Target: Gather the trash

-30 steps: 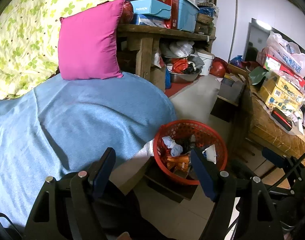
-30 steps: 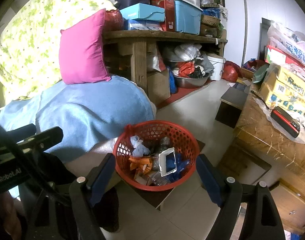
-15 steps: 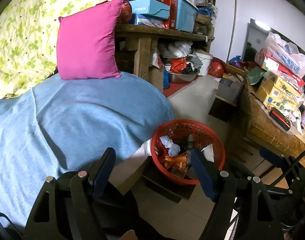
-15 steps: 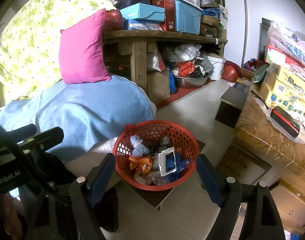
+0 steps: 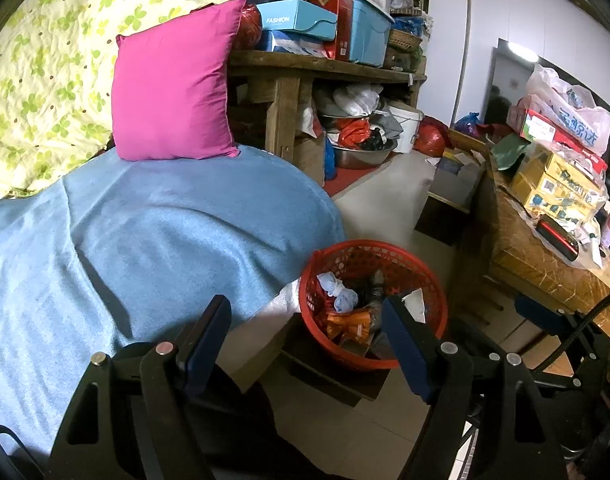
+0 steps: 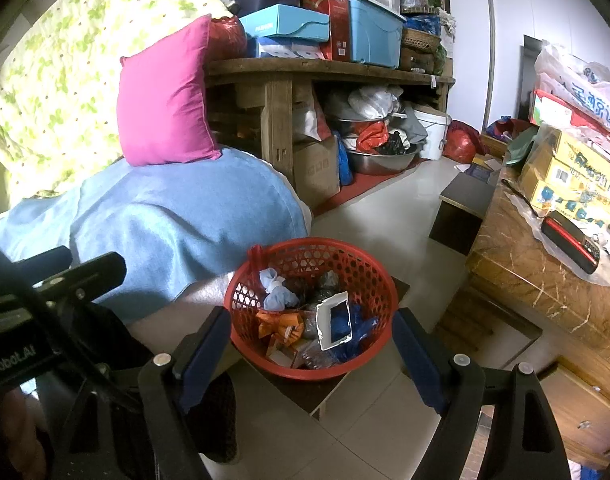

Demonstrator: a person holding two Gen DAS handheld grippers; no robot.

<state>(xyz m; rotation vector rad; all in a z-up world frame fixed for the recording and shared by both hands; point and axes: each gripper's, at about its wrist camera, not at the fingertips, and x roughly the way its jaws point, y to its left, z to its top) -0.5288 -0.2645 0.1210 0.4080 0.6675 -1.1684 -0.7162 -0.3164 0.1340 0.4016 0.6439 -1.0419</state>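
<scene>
A: Two hand-held grippers, both spread wide, nothing between the fingers. Left hand-held gripper (image 5: pixel 305 336) sits at 6 o'clock of its view, right hand-held gripper (image 6: pixel 311 340) at 6 o'clock of its own.

B: Trash?

A: All in the red basket (image 6: pixel 265 268). In the right view it's dead centre, just past the fingertips, sitting on a low dark stand (image 6: pixel 329 394) on the tiled floor (image 6: pixel 389 208). In the left view the basket (image 5: pixel 425 276) is at 5 o'clock, partly behind the right-side finger.

B: Contents?

A: A light blue knotted rag (image 6: pixel 279 290) at 11 o'clock inside the basket, an orange wrapper (image 6: pixel 283 326) at 7 o'clock, a white-edged blue packet (image 6: pixel 335 320) tilted toward 4 o'clock, dark crumpled stuff behind. Smaller bits too blurred to name.

B: Surroundings?

A: A bed with a blue blanket (image 5: pixel 145 240) touching the basket's 9 o'clock side, a pink pillow (image 5: pixel 173 92) upright at 11 o'clock against a wooden shelf (image 5: pixel 325 70) stacked with boxes. A worktop (image 6: pixel 545 280) at 3 o'clock with yellow cartons (image 6: pixel 577 184) and a red and black device (image 6: pixel 571 242). The left gripper's body shows at 9 o'clock in the right view.
</scene>
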